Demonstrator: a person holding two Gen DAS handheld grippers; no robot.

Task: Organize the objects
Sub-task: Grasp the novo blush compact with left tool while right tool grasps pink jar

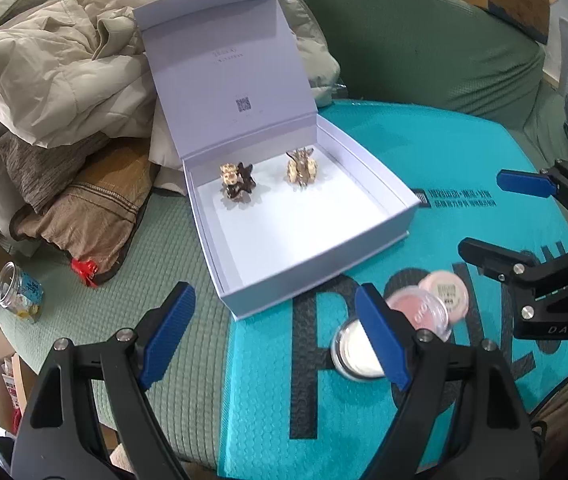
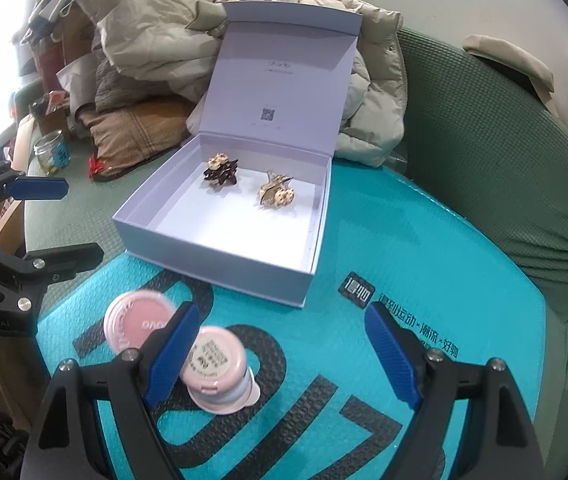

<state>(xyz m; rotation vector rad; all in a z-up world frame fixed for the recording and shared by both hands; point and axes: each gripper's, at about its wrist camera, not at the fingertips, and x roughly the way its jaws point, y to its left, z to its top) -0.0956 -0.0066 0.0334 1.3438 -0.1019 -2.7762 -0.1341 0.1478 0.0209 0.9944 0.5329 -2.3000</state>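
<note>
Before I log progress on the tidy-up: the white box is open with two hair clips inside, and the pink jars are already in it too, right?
Not quite. The white box is open and holds the dark clip and the gold clip, but the pink jars lie outside it on the teal mailer in front of the box. The right wrist view shows this.

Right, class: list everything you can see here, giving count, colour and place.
Open hinged cardboard box: one, pale lilac, on the teal mat's far edge.
Hair claw clips: two, brown and cream, inside the box.
Round cosmetic pots: pink, at least two, on the teal bubble mailer mat.
Padded jackets: beige heap, behind the box.
Glass jar: one, clear, on the green cover.
Left tool, right tool: black, blue pads, open, empty.
</note>
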